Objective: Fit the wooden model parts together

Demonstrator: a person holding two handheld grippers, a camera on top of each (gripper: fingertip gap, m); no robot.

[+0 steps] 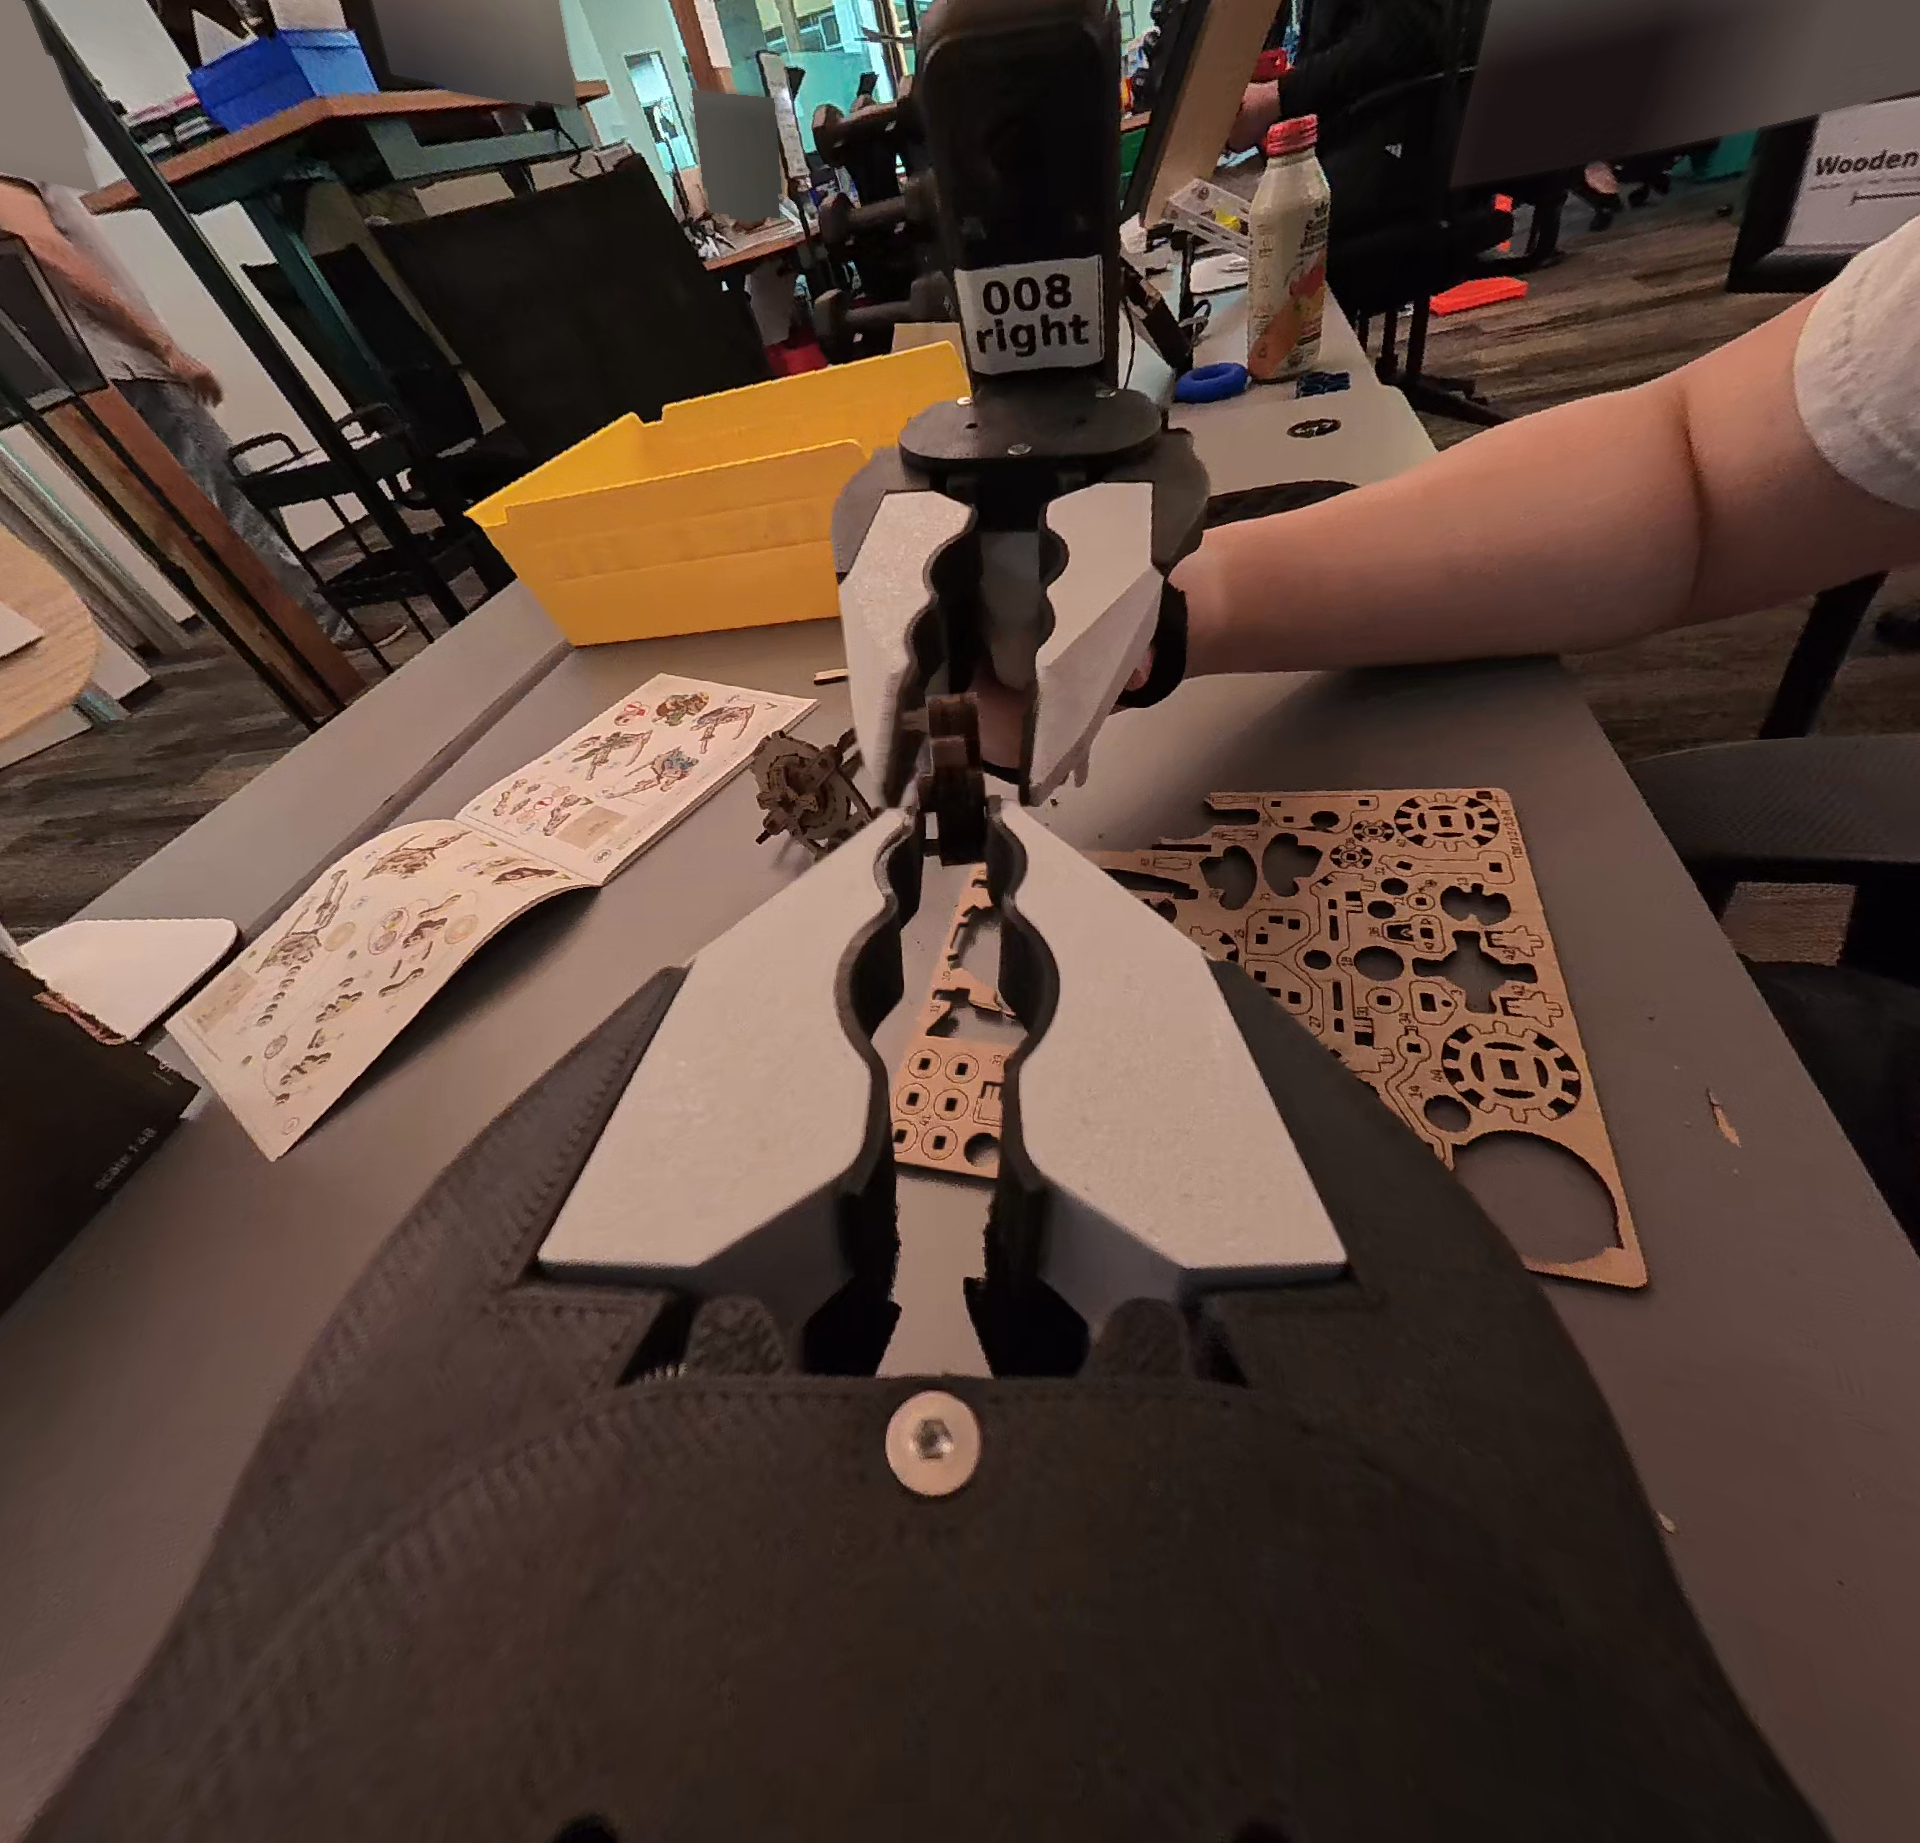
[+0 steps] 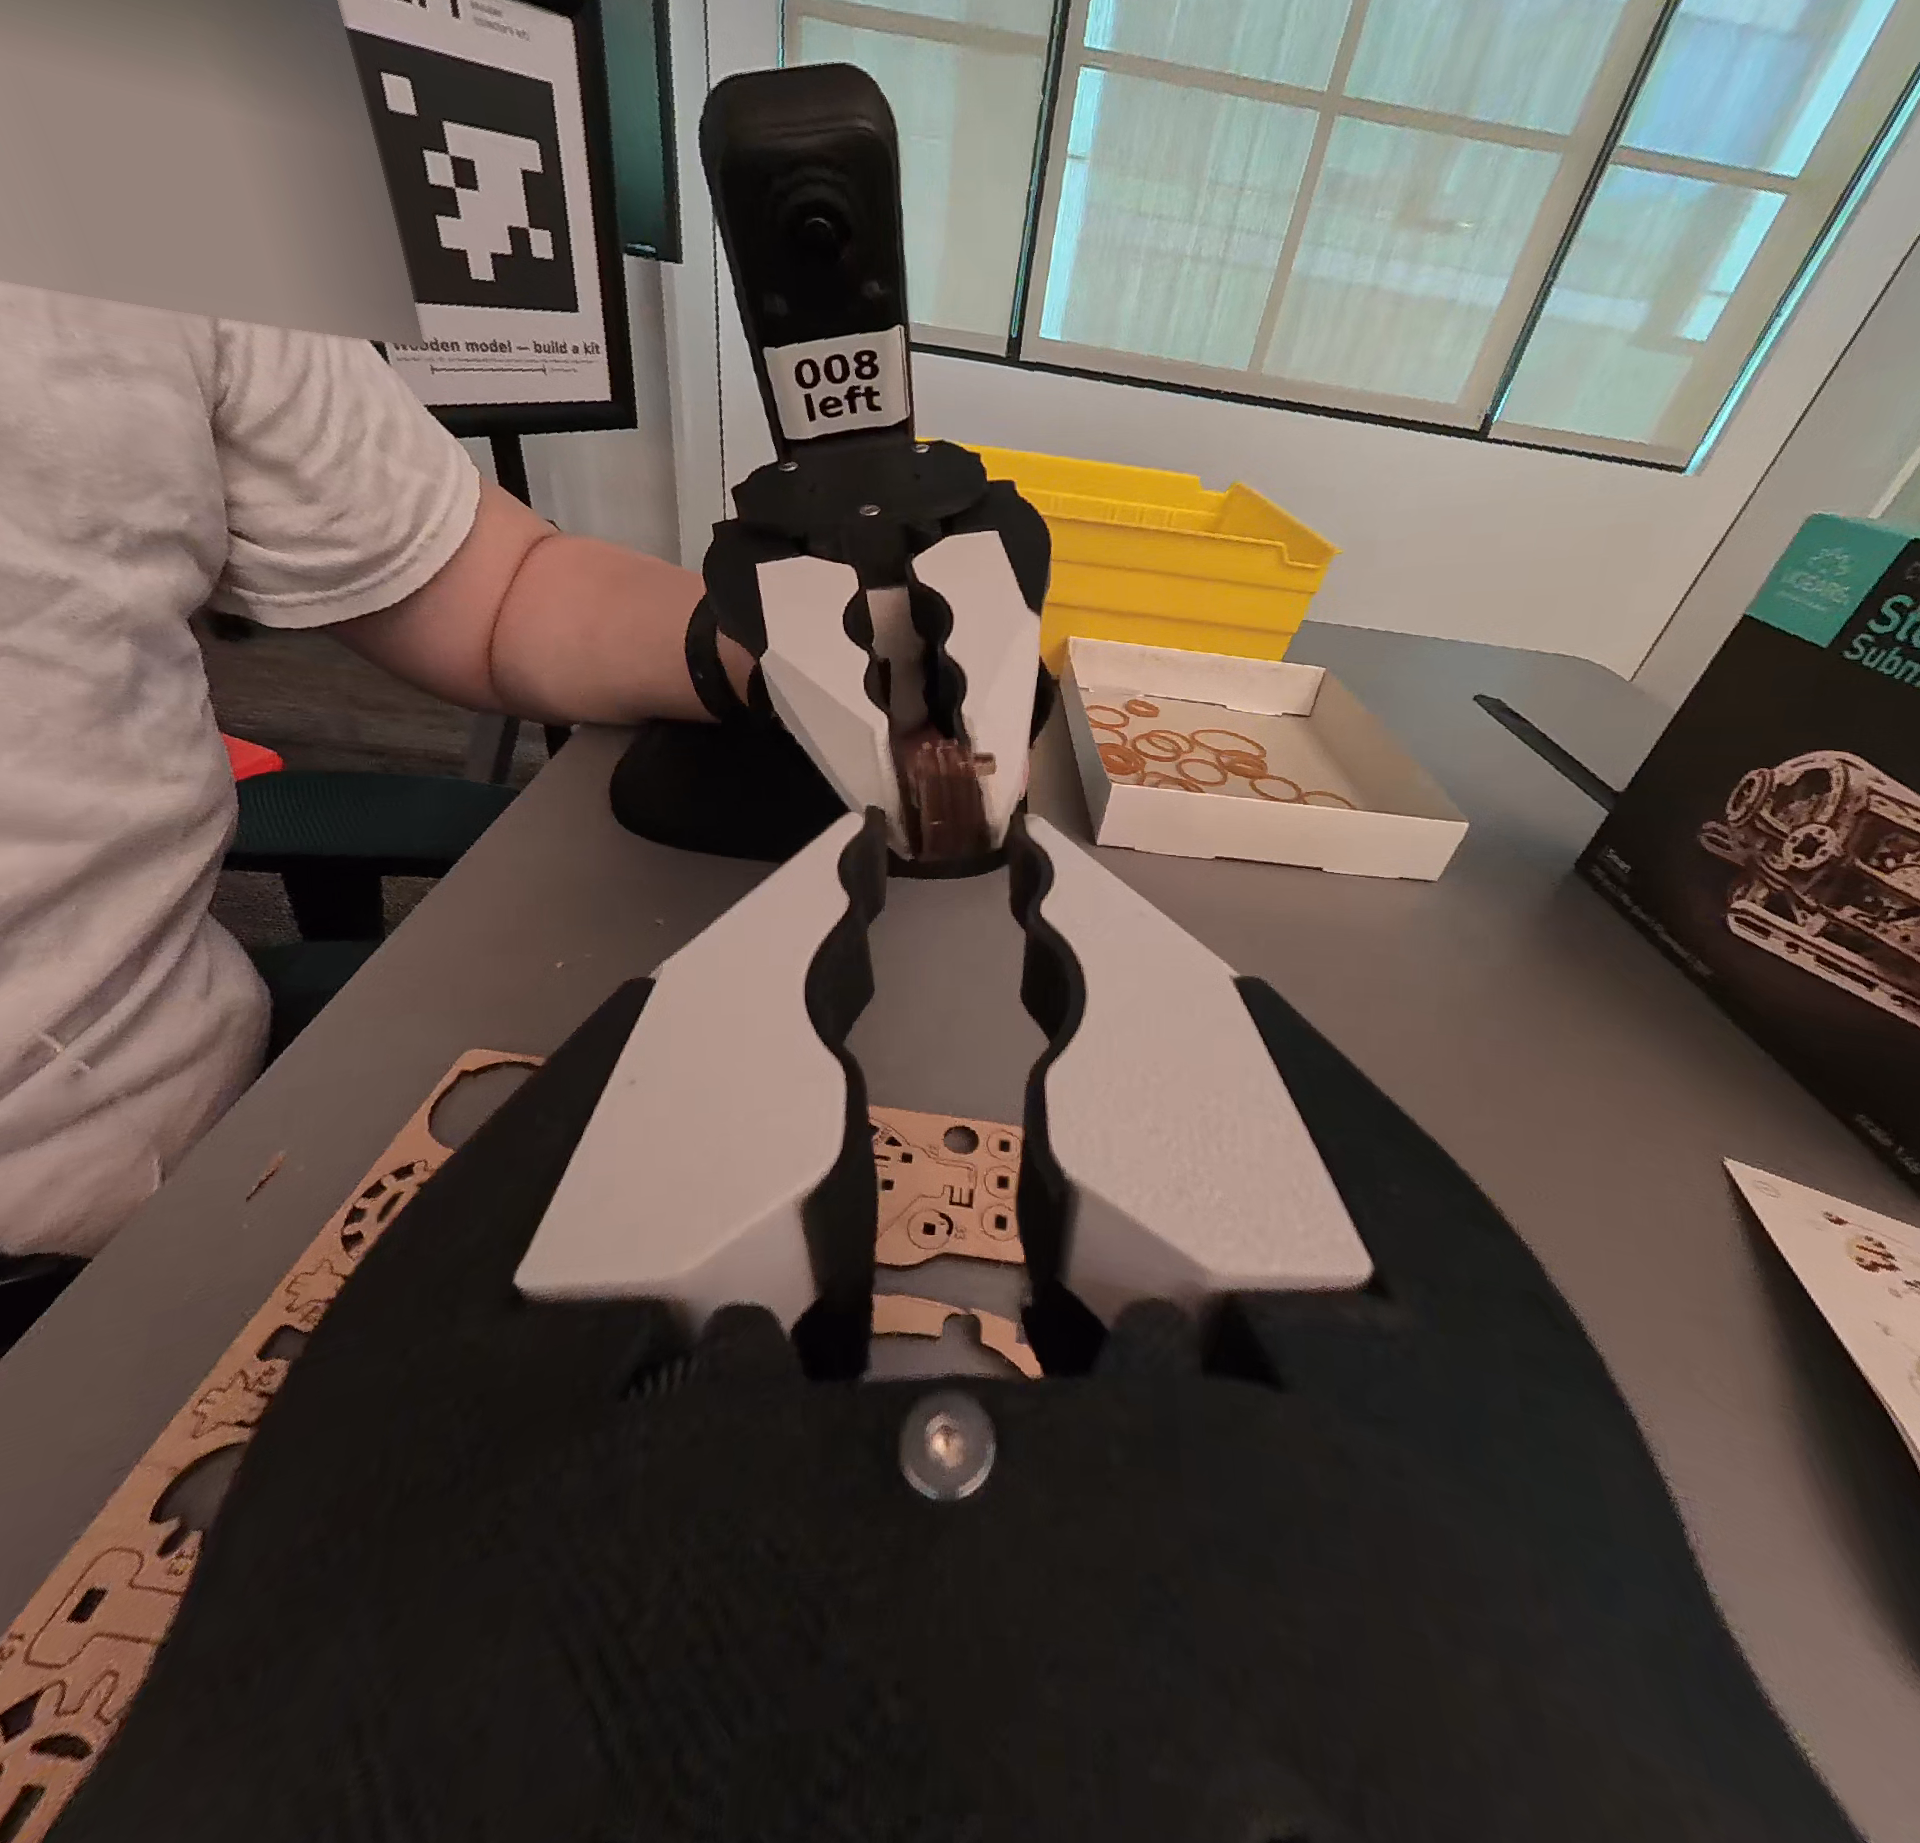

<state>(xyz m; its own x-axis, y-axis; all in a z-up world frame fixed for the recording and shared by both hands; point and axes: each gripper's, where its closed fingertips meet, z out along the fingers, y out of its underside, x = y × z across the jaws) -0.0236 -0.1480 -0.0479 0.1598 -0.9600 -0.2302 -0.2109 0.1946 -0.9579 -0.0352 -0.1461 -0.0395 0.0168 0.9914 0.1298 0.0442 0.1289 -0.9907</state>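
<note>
A small dark wooden part [image 1: 954, 801] of stacked layers is held above the grey table [image 1: 727, 1118]. My left gripper [image 1: 951, 829] is shut on it at the fingertips. In the right wrist view the left gripper [image 2: 940, 811] points towards me with the same wooden part [image 2: 940, 785] pinched in its tips. My right gripper [image 2: 943, 832] is open, its fingertips [image 2: 862, 837] on either side of the part and the left gripper's tips. In the left wrist view the right gripper [image 1: 966, 775] faces me, with its jaws apart around the part.
A laser-cut plywood sheet [image 1: 1403, 962] lies under the grippers, with a partly built wooden model [image 1: 805, 791] and an open instruction booklet [image 1: 468, 879] to the left. A yellow bin [image 1: 675, 536], a white tray [image 2: 1278, 837] of rubber bands, the kit box [image 2: 1766, 806] and a bottle [image 1: 1288, 255] stand farther off. The grippers are tip to tip, or close to it. From either gripper's tips it is about 15 cm to the partly built wooden model [image 1: 805, 791].
</note>
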